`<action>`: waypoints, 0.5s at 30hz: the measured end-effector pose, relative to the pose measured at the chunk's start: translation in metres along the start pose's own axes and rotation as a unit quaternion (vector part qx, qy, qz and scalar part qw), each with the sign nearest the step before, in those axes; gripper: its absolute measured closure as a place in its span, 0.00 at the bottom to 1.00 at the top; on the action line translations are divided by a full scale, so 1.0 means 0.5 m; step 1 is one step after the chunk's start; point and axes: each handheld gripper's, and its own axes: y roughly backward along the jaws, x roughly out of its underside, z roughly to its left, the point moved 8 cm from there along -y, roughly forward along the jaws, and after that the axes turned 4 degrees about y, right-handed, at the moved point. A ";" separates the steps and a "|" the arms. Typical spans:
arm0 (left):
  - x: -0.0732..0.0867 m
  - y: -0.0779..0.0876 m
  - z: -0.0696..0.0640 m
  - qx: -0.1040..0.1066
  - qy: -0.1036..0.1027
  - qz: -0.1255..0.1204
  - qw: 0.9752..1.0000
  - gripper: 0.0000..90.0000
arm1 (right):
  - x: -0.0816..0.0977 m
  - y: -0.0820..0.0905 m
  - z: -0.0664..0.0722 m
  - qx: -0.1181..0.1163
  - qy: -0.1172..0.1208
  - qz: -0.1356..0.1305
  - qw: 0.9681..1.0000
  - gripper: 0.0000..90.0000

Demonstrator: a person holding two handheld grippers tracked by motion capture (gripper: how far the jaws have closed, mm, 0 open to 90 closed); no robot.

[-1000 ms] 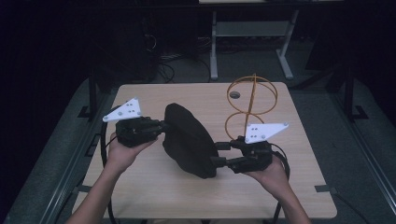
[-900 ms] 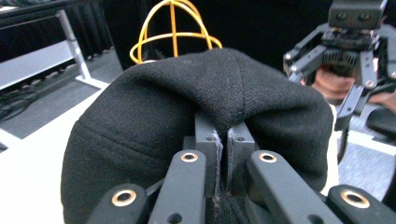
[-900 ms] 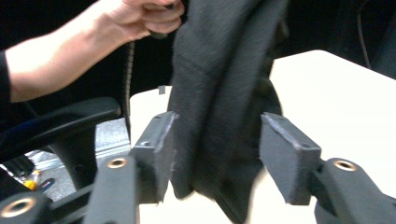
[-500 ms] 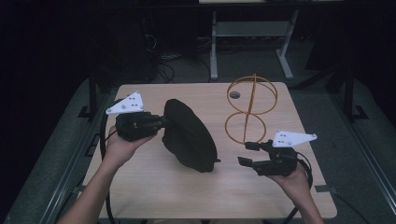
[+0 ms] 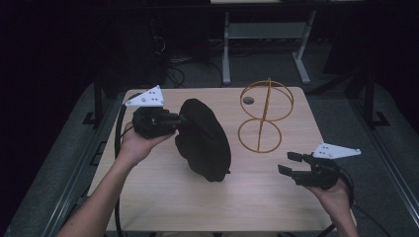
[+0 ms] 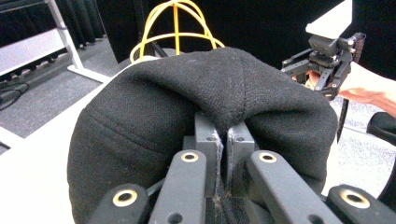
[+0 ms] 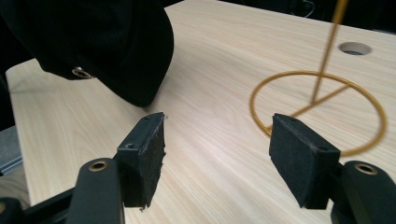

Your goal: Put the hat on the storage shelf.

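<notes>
A black fabric hat point(image 5: 202, 140) hangs over the middle of the table, its lower end near the tabletop. My left gripper point(image 5: 180, 119) is shut on its upper left edge. In the left gripper view the cloth point(image 6: 187, 107) is pinched between the two pads point(image 6: 223, 135). My right gripper point(image 5: 289, 163) is off to the hat's right, near the table's front right. Its jaws have just been opening and nothing is between them point(image 7: 217, 158). The hat's rim point(image 7: 107, 42) hangs ahead of it to the left.
A yellow wire stand point(image 5: 264, 116) of rings on an upright rod stands at the back right of the wooden table point(image 5: 163, 192). Its base ring point(image 7: 317, 107) lies just beyond my right jaws. A cable hole point(image 5: 248, 100) is behind it.
My right gripper has let go of the hat, opened, and drawn back to the right toward the near edge. The left gripper has raised the hat slightly, which now hangs from it alone.
</notes>
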 end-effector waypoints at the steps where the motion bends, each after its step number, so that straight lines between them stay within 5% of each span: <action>1: -0.011 -0.004 0.003 0.005 0.003 -0.002 1.000 0.97 | 0.005 0.006 -0.009 0.009 -0.005 -0.004 1.000 0.39; 15: -0.100 -0.064 0.021 0.017 -0.010 0.005 1.000 0.97 | 0.039 0.026 -0.049 0.055 -0.016 0.003 0.998 0.39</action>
